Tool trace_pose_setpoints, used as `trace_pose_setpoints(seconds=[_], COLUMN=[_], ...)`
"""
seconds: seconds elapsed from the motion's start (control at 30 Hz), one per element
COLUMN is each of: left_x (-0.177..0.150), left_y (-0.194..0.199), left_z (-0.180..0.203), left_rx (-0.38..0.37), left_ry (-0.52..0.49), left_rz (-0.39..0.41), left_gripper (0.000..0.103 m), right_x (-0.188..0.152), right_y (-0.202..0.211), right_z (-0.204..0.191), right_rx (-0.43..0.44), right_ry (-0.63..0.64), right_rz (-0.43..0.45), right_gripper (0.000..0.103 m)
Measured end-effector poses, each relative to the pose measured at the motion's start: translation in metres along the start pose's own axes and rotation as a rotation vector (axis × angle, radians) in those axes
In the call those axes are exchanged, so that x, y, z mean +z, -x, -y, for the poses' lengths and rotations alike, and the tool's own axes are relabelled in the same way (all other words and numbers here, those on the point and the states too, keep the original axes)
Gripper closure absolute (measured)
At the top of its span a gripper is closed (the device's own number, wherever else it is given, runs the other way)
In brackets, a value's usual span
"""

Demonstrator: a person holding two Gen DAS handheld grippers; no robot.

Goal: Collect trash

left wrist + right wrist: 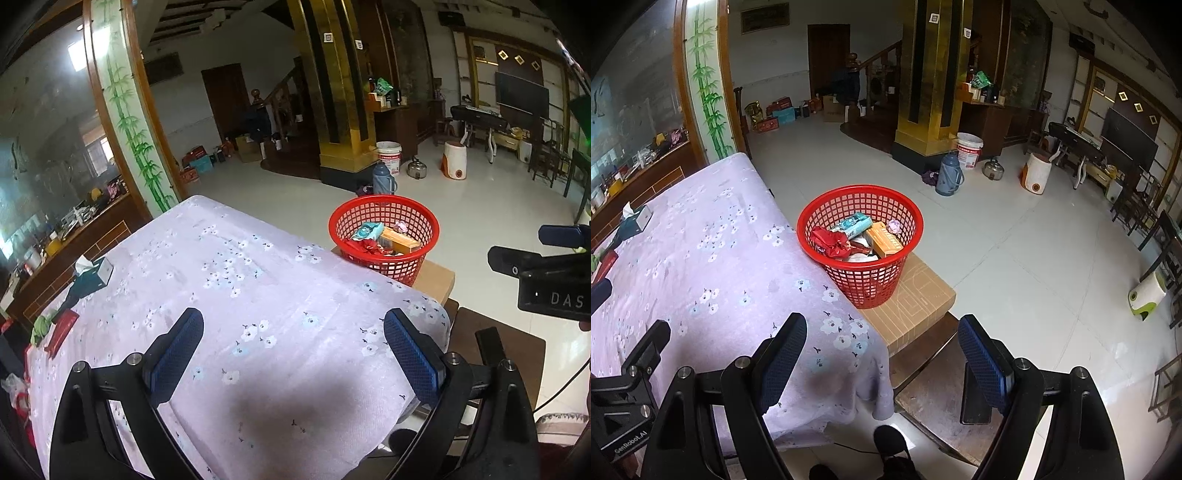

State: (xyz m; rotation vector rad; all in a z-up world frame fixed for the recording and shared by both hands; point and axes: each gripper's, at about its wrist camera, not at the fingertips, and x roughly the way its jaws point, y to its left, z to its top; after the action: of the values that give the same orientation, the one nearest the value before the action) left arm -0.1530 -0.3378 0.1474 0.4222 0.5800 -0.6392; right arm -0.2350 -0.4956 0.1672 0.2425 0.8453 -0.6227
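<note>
A red mesh basket [384, 236] [862, 243] stands on a cardboard box [916, 299] beside the table's right edge. Inside it lie a red wrapper [833, 242], a teal packet [855, 223], an orange carton [884, 240] and a small pink wad [894, 226]. My left gripper [293, 354] hovers open over the lilac flowered tablecloth [229, 288], holding nothing. My right gripper [882, 356] is open too, above the table's corner and the box, short of the basket. In the left wrist view the right gripper's body [546, 273] shows at the right edge.
A tissue box [94, 275] [637, 218], a green wad [42, 325] and a red flat pack [61, 334] lie at the table's far left. A dark wooden bench [942, 387] sits below the box. On the tiled floor stand a blue thermos [947, 173], bucket [969, 149] and kettle [993, 168].
</note>
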Motion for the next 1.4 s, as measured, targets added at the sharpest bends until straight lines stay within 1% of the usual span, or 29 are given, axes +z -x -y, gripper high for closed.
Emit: trace_pose_setpoints(seconds=[0.53, 1.23, 1.4], left_x=[-0.007, -0.012, -0.012], left_y=[0.003, 0.006, 0.006], left_z=[0.002, 0.000, -0.001], left_rx=[-0.016, -0.004, -0.007], left_ry=[0.021, 0.040, 0.043], left_rz=[-0.031, -0.039, -0.042], left_gripper=[0.006, 0.006, 0.006], right_x=[-0.001, -0.003, -0.002], right_y=[-0.002, -0.005, -0.009], right_z=[-0.001, -0.008, -0.011], right_rx=[0.010, 0.030, 0.031], right_ry=[0.022, 0.040, 0.049], right_rz=[-0.012, -0.017, -0.030], right_gripper=[0.016, 0.016, 0.016])
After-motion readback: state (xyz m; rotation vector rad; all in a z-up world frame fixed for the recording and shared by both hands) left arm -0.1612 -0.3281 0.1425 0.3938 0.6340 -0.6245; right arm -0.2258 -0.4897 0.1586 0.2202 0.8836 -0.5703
